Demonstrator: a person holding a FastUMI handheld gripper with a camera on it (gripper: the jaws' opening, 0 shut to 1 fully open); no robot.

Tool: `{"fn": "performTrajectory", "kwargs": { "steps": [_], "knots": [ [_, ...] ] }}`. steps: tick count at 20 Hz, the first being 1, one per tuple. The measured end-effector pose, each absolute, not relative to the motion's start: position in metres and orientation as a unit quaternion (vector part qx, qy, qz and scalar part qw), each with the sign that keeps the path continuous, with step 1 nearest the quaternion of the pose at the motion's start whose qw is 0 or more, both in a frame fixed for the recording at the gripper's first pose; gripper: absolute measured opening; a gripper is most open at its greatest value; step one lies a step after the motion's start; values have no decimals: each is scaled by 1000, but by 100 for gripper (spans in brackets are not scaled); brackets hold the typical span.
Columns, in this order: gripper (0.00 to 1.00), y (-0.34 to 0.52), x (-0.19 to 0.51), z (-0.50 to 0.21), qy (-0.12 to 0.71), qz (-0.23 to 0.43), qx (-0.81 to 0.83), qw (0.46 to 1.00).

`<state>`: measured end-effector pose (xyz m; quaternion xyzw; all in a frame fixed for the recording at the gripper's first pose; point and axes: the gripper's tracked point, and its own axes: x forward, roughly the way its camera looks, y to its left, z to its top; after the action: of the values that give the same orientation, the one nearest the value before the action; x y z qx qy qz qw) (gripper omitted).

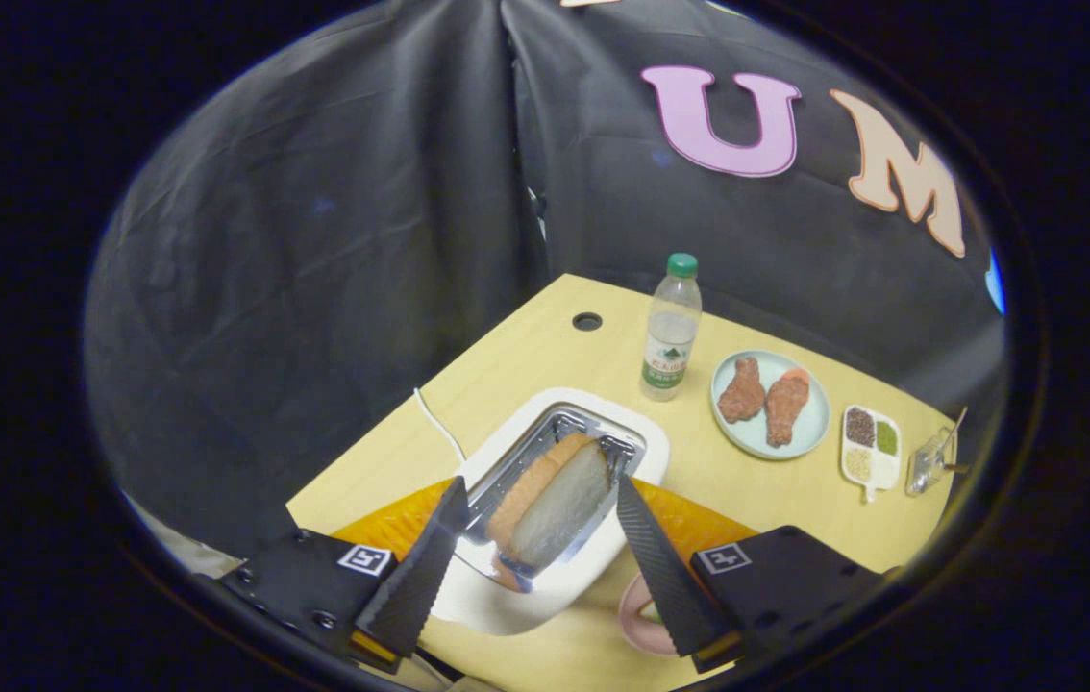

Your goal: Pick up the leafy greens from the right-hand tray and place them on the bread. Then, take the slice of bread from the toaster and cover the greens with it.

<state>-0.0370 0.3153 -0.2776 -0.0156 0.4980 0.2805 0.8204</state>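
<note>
1. The gripper view rides on the gripper (538, 500) and looks forward and steeply down along its two spread fingers.
2. It hangs close above the toaster (559, 500), whose slot with the bread slice (550, 500) sits between the fingertips.
3. Beyond, it faces across the wooden table (526, 356) toward the booth's corner.

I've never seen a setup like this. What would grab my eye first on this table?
Probably the slice of bread standing in the slot of the white toaster, framed between the two open fingers of the gripper. Beyond the toaster stands a water bottle with a green cap, and beside that a pale blue plate holding two brown drumsticks. An orange mat lies under the toaster.
</note>
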Motion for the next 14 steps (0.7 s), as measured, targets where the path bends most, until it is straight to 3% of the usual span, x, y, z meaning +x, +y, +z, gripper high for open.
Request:
{"fn": "performTrajectory", "kwargs": {
  "steps": [3,11,14],
  "knots": [
    [96,323,-38,-288,512,273,-15,814],
    [50,319,-43,-305,530,260,-39,806],
    [28,310,-40,-306,531,244,-42,810]
  ]
}}
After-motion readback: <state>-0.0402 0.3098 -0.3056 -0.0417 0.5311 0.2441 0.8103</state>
